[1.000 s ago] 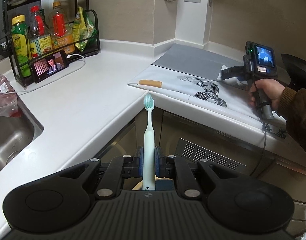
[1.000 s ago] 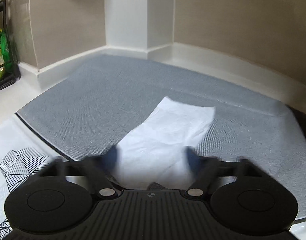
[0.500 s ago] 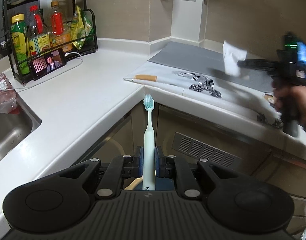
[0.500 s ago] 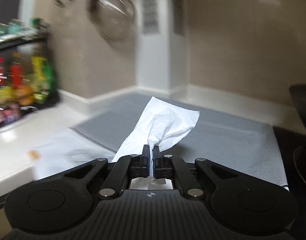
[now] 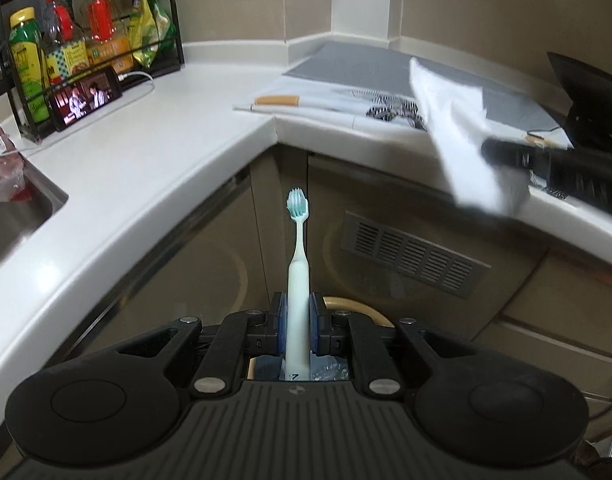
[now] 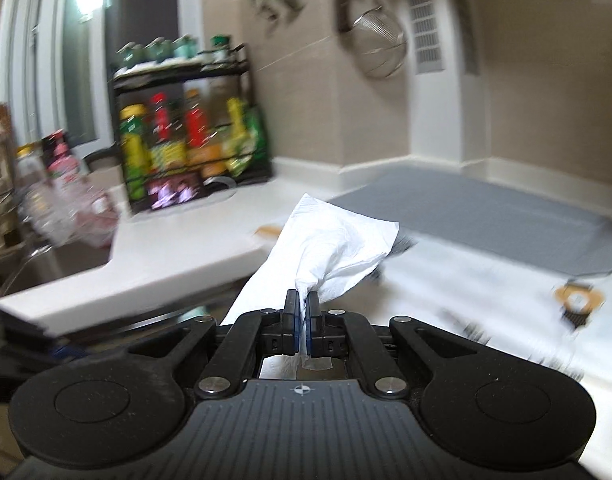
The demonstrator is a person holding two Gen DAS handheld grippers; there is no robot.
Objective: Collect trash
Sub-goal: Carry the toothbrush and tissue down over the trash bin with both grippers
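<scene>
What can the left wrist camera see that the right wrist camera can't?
Only the left wrist view shows the toothbrush pinched upright in the left claw, the cupboard vent below the counter, and a basket rim under the claw.

Only the right wrist view shows the metal strainer hanging on the wall and the window.

Both show the white tissue pinched in the right claw, the bottle rack, the phone playing a video, the grey mat and the white counter.

Toothbrush [image 5: 297, 280] base hidden behind gripper body; bottle rack [image 6: 185, 136] motion-blurred; sink [image 5: 17, 216] cut off.
</scene>
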